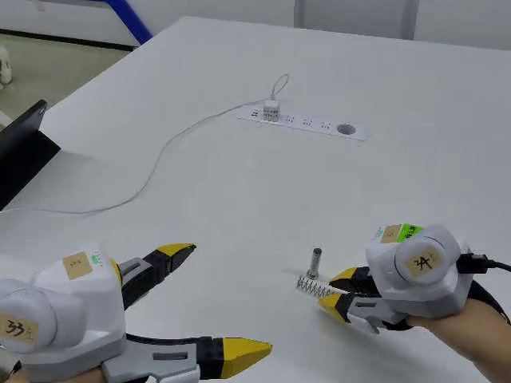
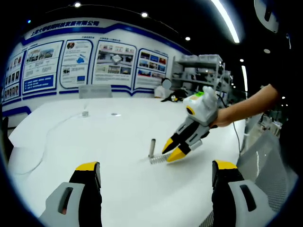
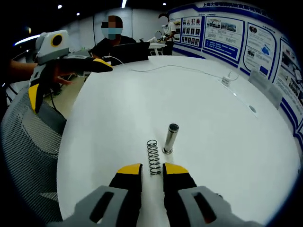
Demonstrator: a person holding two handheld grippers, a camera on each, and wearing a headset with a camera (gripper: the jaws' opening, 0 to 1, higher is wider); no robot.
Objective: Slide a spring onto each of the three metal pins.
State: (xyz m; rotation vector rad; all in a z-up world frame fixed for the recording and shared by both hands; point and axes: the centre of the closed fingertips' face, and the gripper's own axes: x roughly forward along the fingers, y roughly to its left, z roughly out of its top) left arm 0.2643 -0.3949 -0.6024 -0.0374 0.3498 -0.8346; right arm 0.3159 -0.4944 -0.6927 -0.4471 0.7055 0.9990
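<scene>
Head view: my left gripper (image 1: 227, 299) is tagged "33", jaws spread wide, holding nothing. My right gripper (image 1: 330, 294) carries a handwritten tag I cannot read. Its jaws sit nearly together at the near end of the spring (image 1: 313, 286); I cannot tell if they pinch it. The spring lies on the table (image 1: 239, 183), just beside the upright pin (image 1: 315, 262). Left gripper view adds wall posters (image 2: 71, 61), print too small to read.

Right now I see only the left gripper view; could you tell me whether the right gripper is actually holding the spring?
Observer: In its own view the right gripper shows a narrow gap between its jaws, with the near end of the spring at that gap; a grip I cannot confirm.
Operator: Thank you. Does the spring touch the pin?
Observer: It lies flat just beside the upright pin, seemingly apart.
</scene>
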